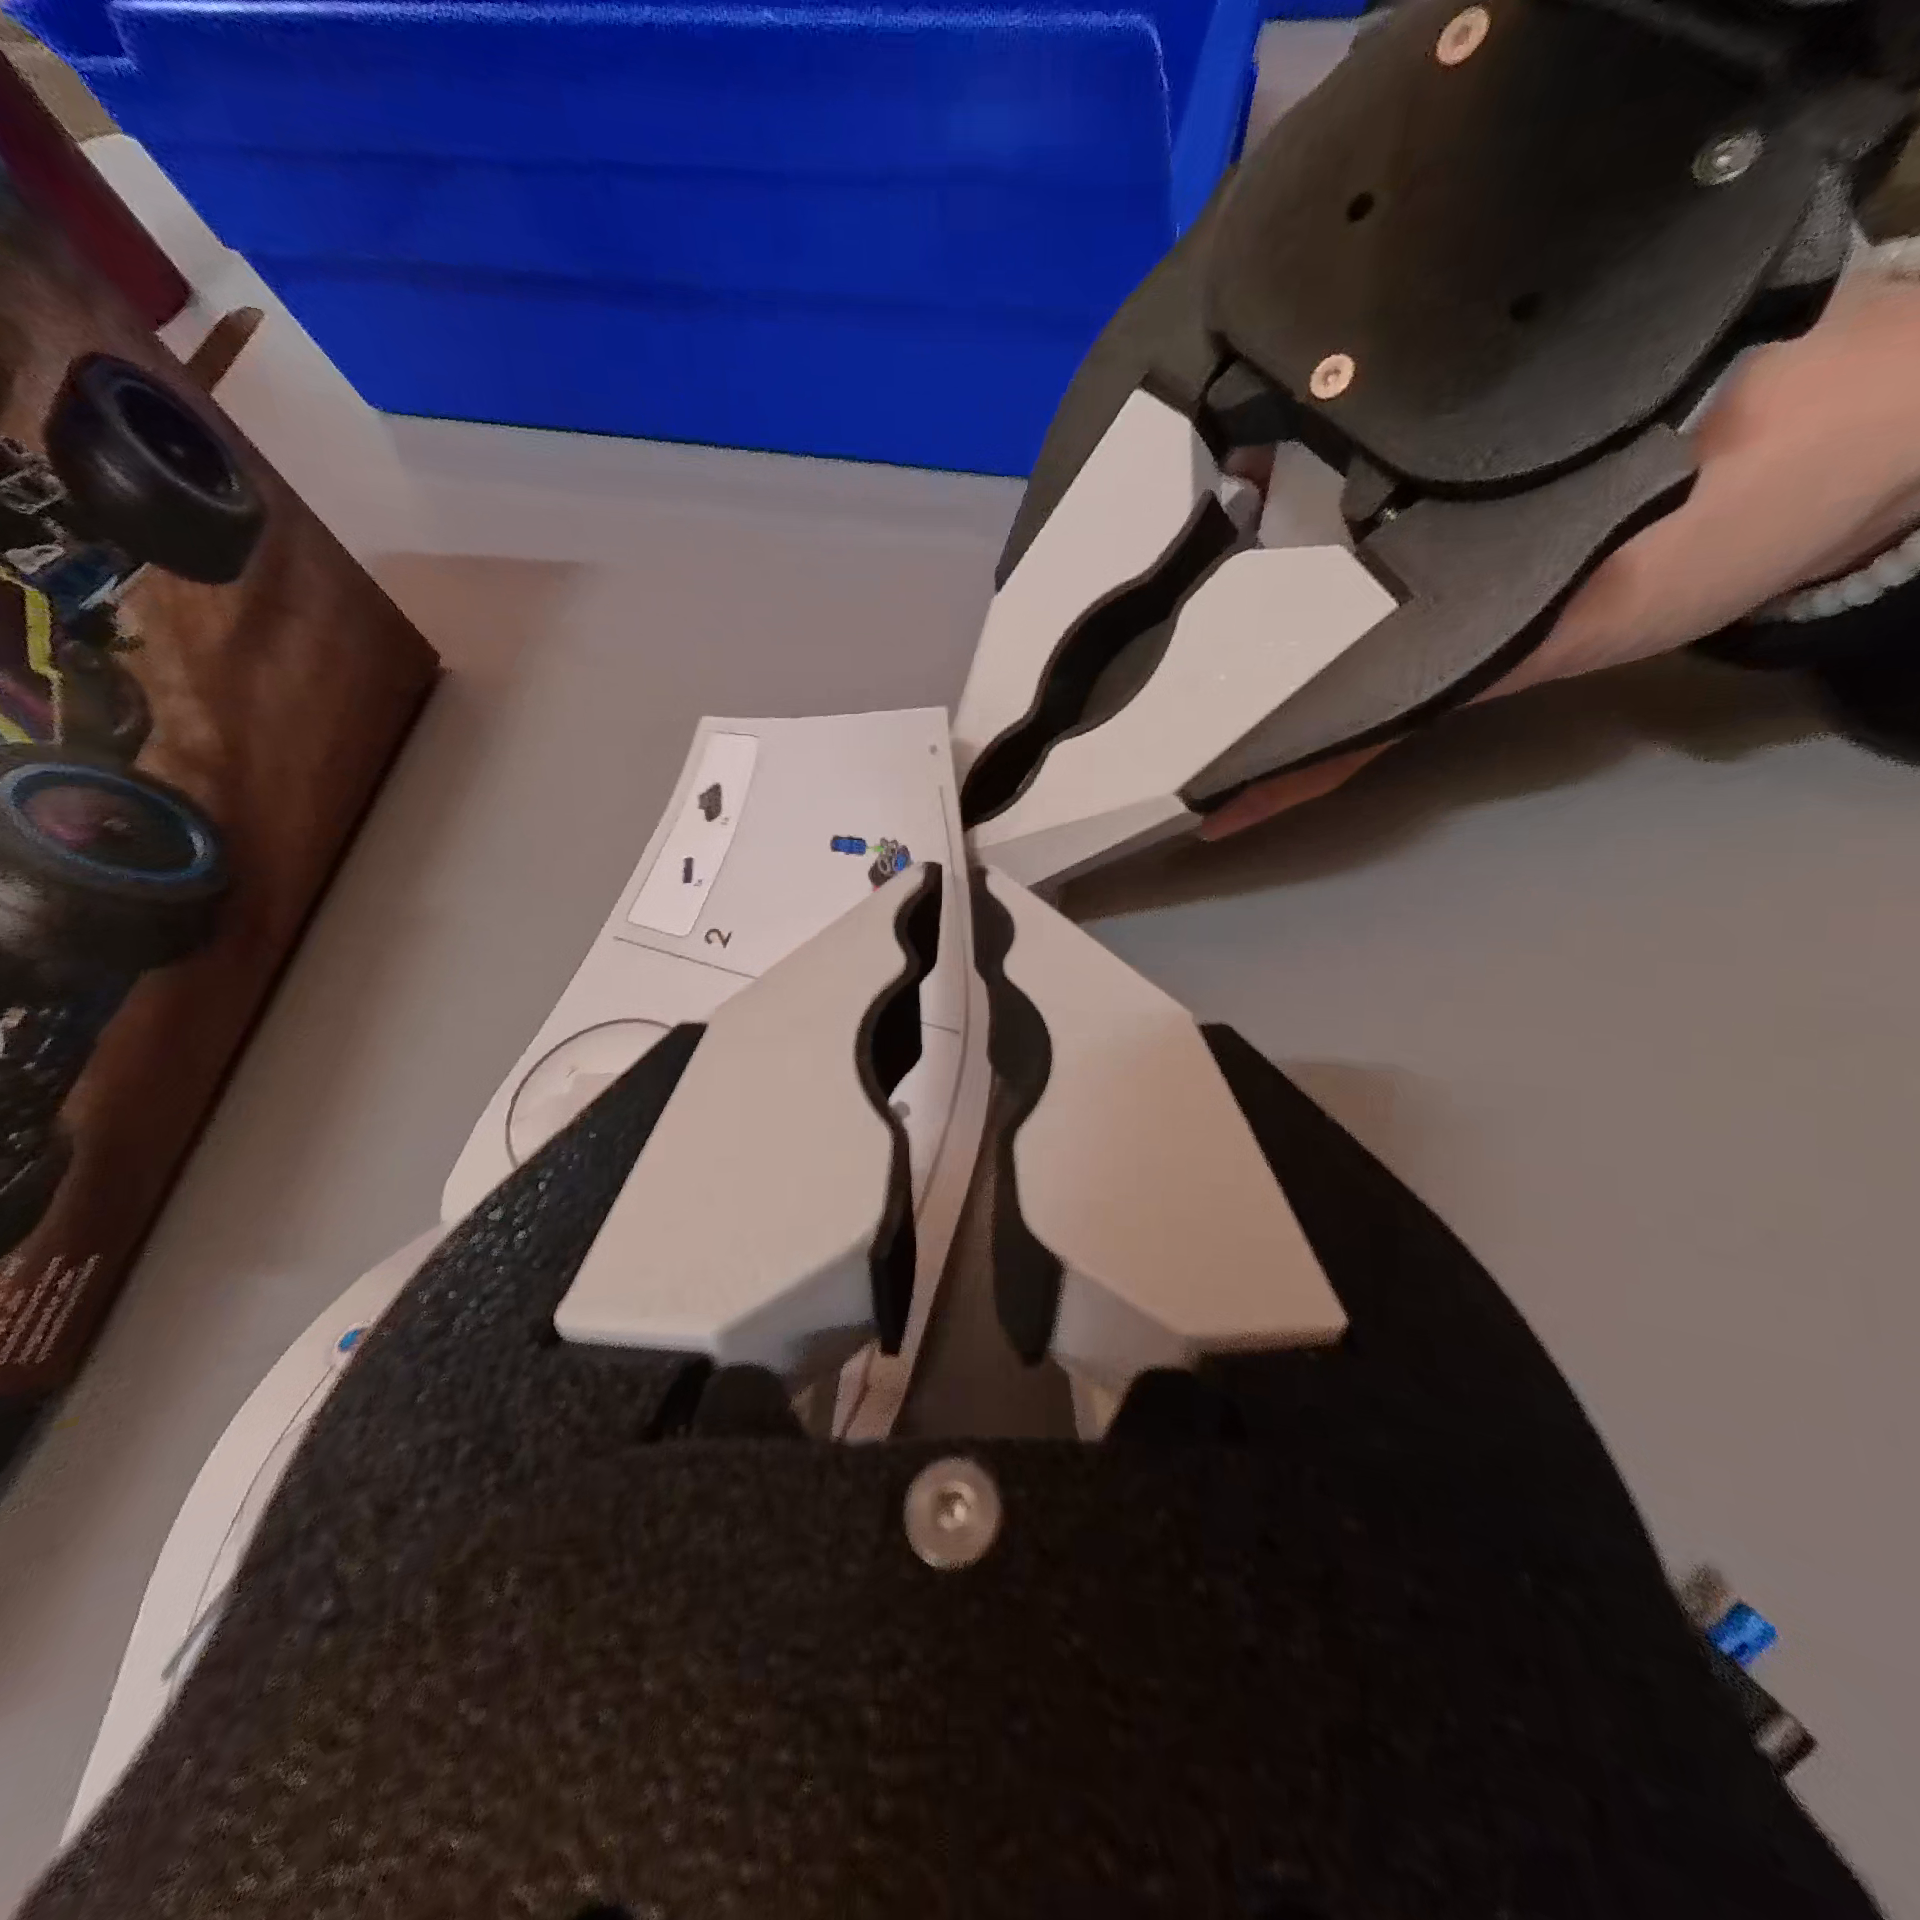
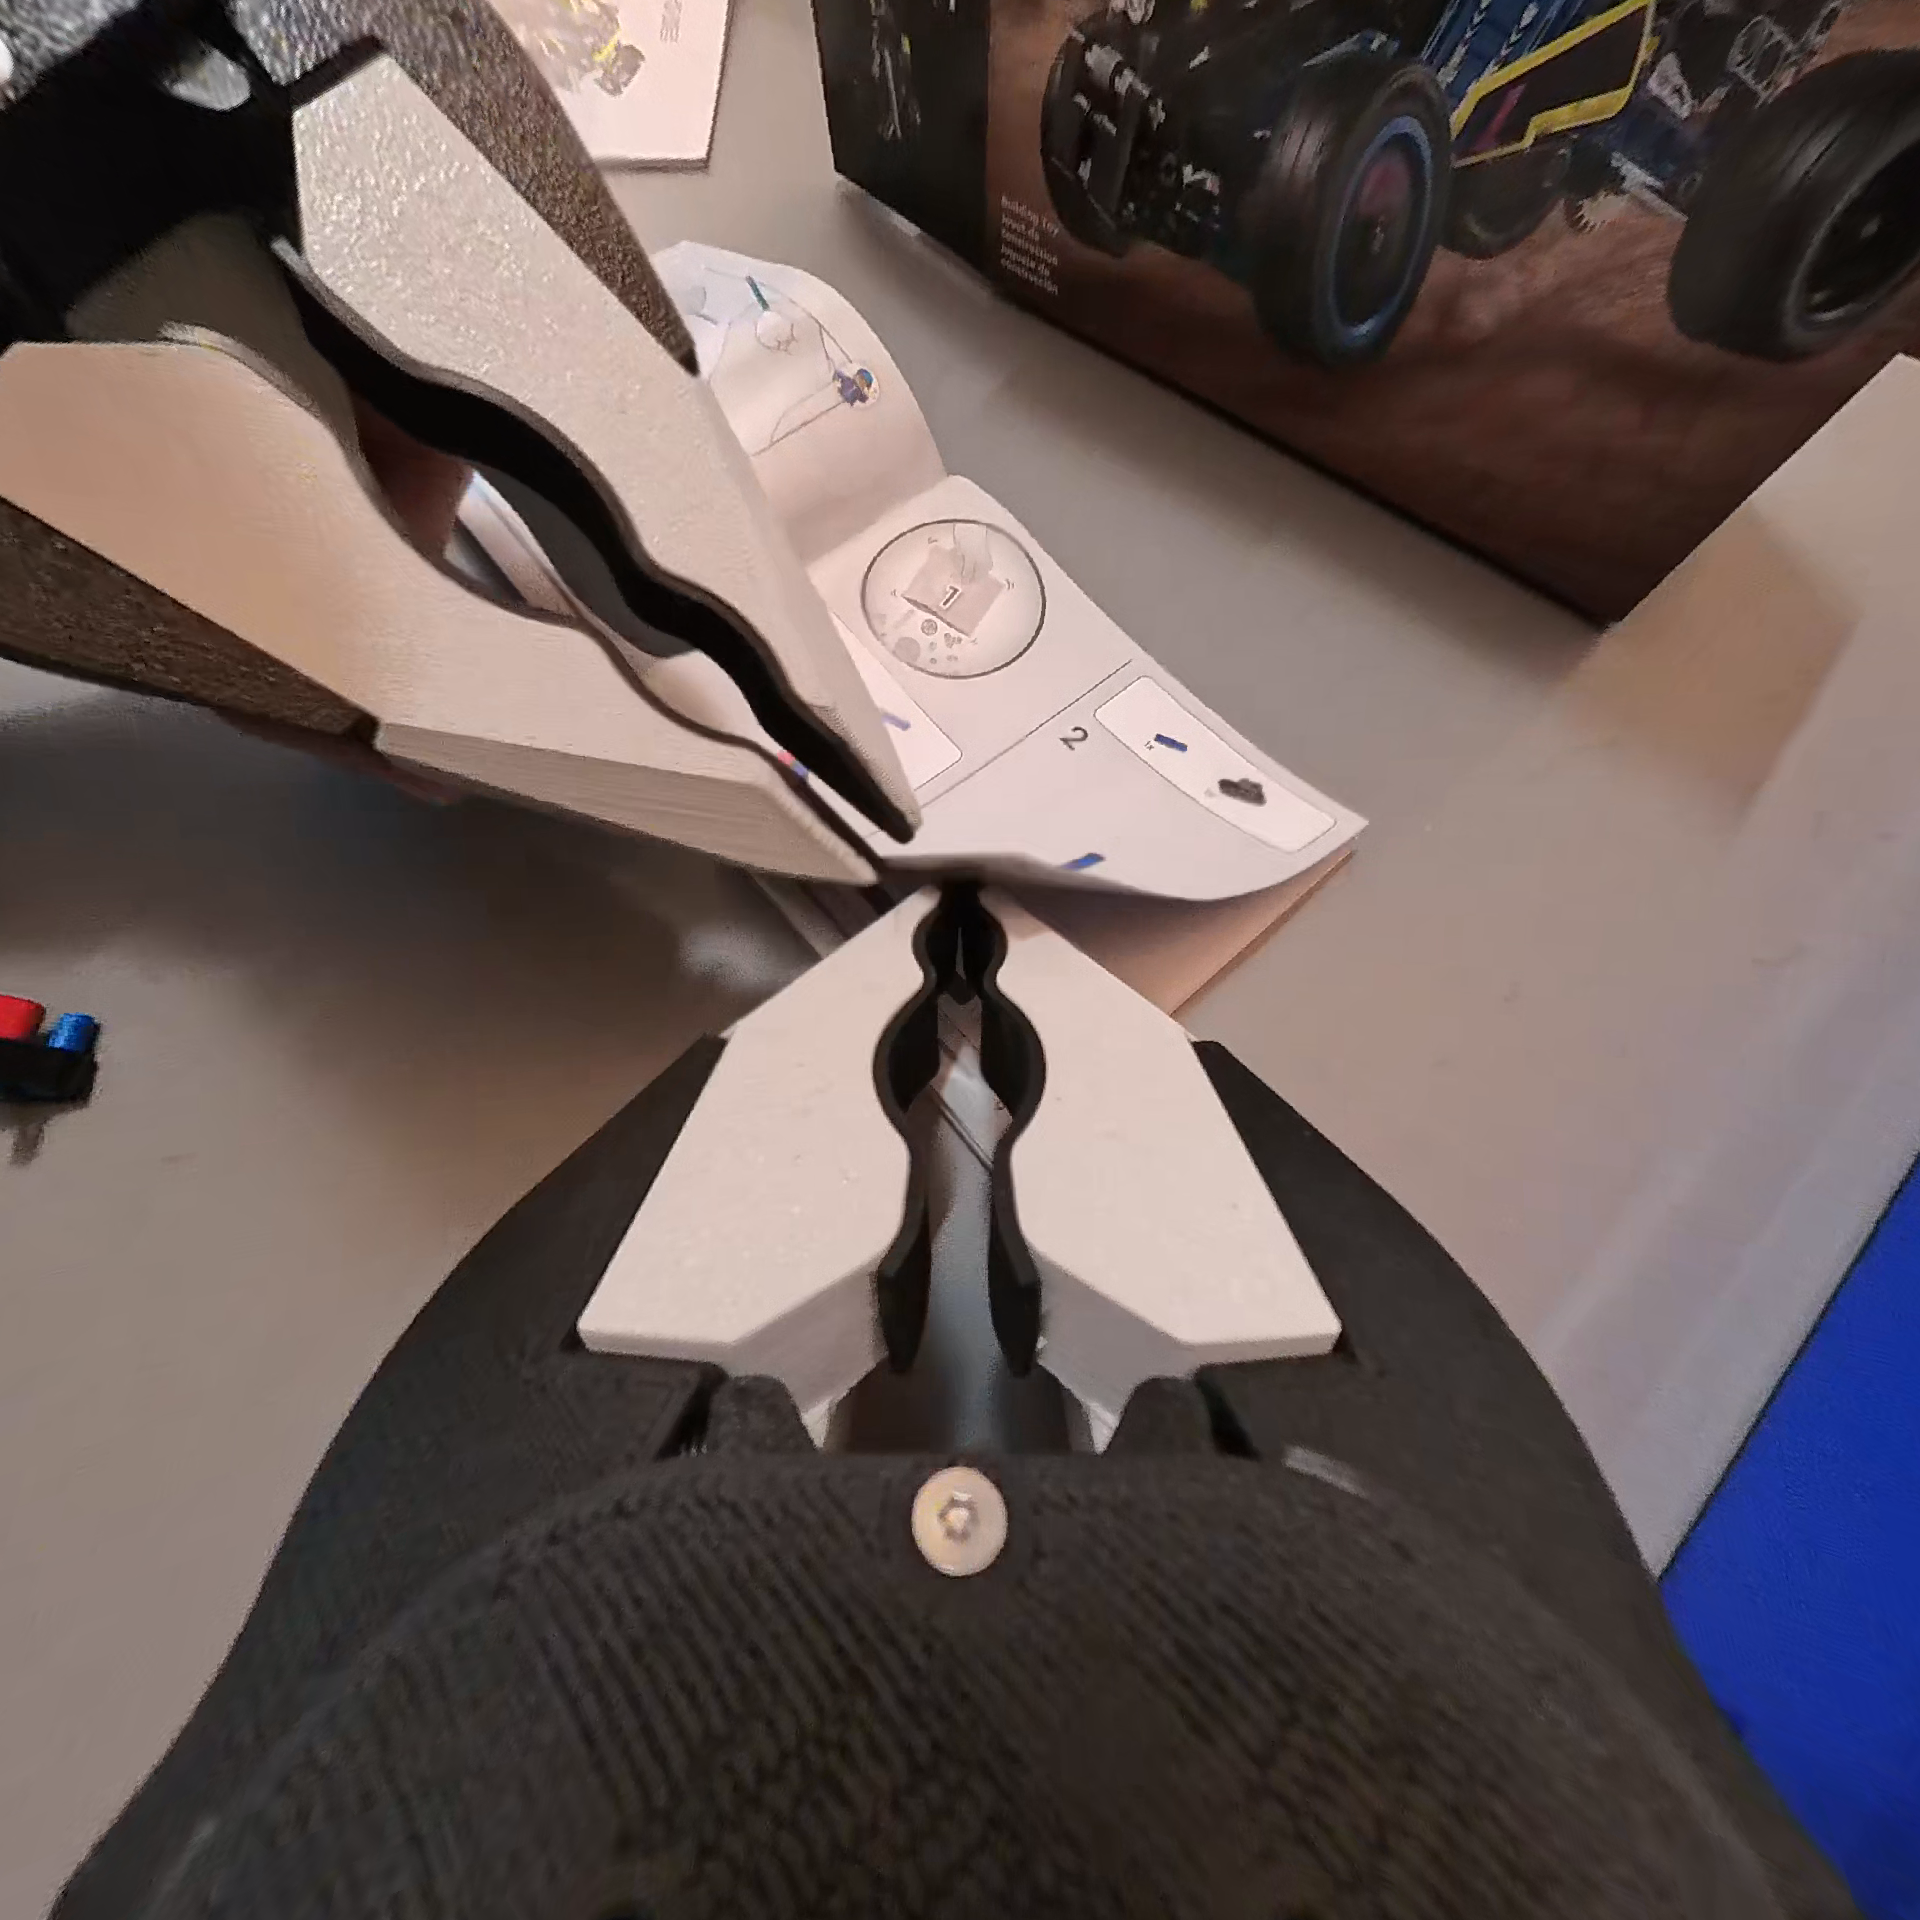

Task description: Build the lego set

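The white instruction booklet (image 1: pixel 810 821) lies open on the grey table, one page curled up; it also shows in the right wrist view (image 2: pixel 1132 821). My left gripper (image 1: pixel 956 883) is shut on the raised page's edge and appears from the upper left in the right wrist view (image 2: pixel 883 840). My right gripper (image 2: pixel 961 902) is shut at the same page edge, tip to tip with the left one; it enters the left wrist view (image 1: pixel 971 805) from the upper right, held by a hand (image 1: pixel 1787 520). Small red, blue and black Lego parts (image 2: pixel 47 1039) lie apart on the table.
The Lego box (image 1: pixel 239 748) with a car picture stands left of the booklet and shows at the top right of the right wrist view (image 2: pixel 1455 312). A blue bin (image 1: pixel 675 229) stands behind it. A second printed sheet (image 2: pixel 644 83) lies farther off. Only a small space, under 4 cm, lies between the two pairs of fingers.
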### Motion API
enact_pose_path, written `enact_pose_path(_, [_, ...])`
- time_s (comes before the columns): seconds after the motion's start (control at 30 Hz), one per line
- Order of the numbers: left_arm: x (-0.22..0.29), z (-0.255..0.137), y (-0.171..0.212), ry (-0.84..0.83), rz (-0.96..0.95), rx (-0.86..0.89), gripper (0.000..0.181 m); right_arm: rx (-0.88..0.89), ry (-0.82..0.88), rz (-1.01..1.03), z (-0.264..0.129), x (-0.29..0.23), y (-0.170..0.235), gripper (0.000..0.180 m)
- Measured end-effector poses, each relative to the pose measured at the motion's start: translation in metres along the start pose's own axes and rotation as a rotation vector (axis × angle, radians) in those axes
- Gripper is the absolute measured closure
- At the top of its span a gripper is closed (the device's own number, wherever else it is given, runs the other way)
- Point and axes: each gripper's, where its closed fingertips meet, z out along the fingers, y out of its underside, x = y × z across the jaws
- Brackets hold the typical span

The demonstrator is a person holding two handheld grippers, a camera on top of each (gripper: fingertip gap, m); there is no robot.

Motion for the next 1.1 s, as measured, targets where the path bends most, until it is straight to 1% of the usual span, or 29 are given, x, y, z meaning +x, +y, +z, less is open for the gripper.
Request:
enact_pose_path(0.13, [-0.001, -0.001, 0.003, 0.009, 0.0, -0.016, 0.174, -0.06, 0.013, -0.026, 0.003, 0.001, 0.009, 0.18])
enact_pose_path(0.2, [-0.002, -0.003, 0.005, 0.011, 0.003, -0.026, 0.172, -0.062, 0.018, -0.032, 0.003, 0.001, 0.01, 0.18])
enact_pose_path(0.27, [-0.012, -0.003, 0.014, -0.027, 0.031, -0.084, 0.173, -0.064, 0.022, -0.041, 0.003, 0.001, 0.01, 0.18])
enact_pose_path(0.3, [-0.012, -0.003, 0.018, -0.012, 0.052, -0.111, 0.173, -0.063, 0.026, -0.05, 0.003, 0.001, 0.01, 0.18])
enact_pose_path(0.33, [-0.013, -0.003, 0.019, 0.008, 0.059, -0.128, 0.18, -0.064, 0.03, -0.056, 0.003, 0.001, 0.011, 0.18])
enact_pose_path(0.4, [-0.011, 0.002, 0.025, 0.061, 0.048, -0.191, 0.181, -0.064, 0.038, -0.068, 0.003, 0.001, 0.011, 0.18])
enact_pose_path(0.47, [-0.012, 0.01, 0.037, 0.089, 0.076, -0.276, 0.181, -0.064, 0.045, -0.079, 0.003, 0.001, 0.011, 0.18])
enact_pose_path(0.63, [-0.017, 0.011, 0.038, 0.077, 0.07, -0.287, 0.181, -0.065, 0.06, -0.107, 0.003, 0.001, 0.011, 0.18])
enact_pose_path(0.8, [-0.039, 0.004, 0.045, -0.032, 0.025, -0.282, 0.181, -0.065, 0.062, -0.111, 0.003, 0.001, 0.011, 0.18])
enact_pose_path(0.97, [-0.051, -0.007, 0.052, -0.105, 0.044, -0.316, 0.181, -0.064, 0.066, -0.118, 0.003, 0.001, 0.011, 0.18])
enact_pose_path(1.1, [-0.056, -0.016, 0.058, -0.135, 0.004, -0.32, 0.181, -0.064, 0.061, -0.112, 0.003, 0.001, 0.011, 0.18])
